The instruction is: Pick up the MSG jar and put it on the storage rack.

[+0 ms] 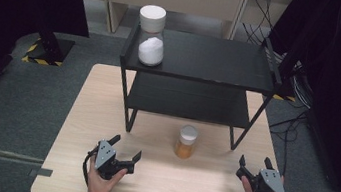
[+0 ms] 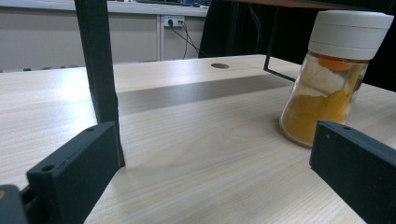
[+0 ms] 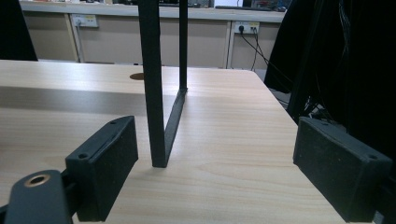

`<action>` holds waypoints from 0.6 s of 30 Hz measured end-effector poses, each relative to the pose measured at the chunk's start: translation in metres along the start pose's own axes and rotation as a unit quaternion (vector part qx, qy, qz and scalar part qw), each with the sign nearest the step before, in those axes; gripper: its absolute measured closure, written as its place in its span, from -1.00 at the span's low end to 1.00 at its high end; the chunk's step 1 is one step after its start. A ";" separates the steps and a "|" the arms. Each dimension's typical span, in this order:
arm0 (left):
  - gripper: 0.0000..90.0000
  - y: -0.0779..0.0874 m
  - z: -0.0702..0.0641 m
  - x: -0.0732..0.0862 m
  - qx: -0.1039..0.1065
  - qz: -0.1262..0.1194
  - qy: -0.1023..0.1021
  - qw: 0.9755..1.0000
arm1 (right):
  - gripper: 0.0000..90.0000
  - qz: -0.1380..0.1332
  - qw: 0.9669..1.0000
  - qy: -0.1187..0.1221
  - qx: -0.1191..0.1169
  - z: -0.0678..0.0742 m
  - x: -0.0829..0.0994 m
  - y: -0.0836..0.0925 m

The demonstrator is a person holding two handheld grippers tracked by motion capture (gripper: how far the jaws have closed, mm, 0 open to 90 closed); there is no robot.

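Observation:
A small jar of orange-yellow powder [image 1: 186, 142] with a white lid stands on the wooden table [image 1: 78, 128], just in front of the black two-tier shelf [image 1: 199, 59]. In the left gripper view the jar of orange-yellow powder [image 2: 334, 74] appears ahead to the right. A taller jar of white powder [image 1: 152, 35] stands on the shelf's top left corner. My left gripper [image 1: 126, 148] rests open near the table's front left, jaws wide apart and empty. My right gripper [image 1: 255, 164] rests open at the front right, facing the shelf's right front leg [image 3: 154, 84].
The shelf's lower tier [image 1: 188, 101] holds nothing. Its left front leg [image 2: 100, 70] stands close ahead of my left gripper. Cables [image 1: 301, 119] trail on the floor to the right of the table. Dark curtains hang at both sides.

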State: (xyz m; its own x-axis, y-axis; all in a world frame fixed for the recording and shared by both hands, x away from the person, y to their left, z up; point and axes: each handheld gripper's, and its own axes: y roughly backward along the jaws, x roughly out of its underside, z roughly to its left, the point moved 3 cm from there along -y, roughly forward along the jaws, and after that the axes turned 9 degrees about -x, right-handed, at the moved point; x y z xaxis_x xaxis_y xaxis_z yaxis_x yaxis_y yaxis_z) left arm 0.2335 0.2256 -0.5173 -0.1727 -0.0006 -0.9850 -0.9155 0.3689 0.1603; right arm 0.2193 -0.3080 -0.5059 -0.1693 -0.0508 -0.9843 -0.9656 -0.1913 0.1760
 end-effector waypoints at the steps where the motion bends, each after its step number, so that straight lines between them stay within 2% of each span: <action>1: -0.99 0.000 0.000 0.000 0.000 0.000 0.001 1.000 | -0.69 0.000 1.000 -0.001 0.000 0.000 0.000 0.000; 15: -0.98 -0.001 -0.001 0.000 0.000 -0.001 -0.002 1.000 | -0.69 0.002 1.000 0.004 -0.002 0.002 -0.001 -0.003; 18: -0.98 -0.002 -0.002 0.000 -0.001 -0.001 0.002 1.000 | -0.69 0.001 1.000 0.004 -0.003 0.002 -0.001 -0.003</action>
State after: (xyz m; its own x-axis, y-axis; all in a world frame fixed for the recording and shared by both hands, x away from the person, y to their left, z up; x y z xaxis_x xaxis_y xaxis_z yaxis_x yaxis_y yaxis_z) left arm 0.2341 0.2230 -0.5178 -0.1716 -0.0060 -0.9852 -0.9169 0.3667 0.1575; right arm 0.2218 -0.3057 -0.5058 -0.1696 -0.0587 -0.9838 -0.9640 -0.1977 0.1780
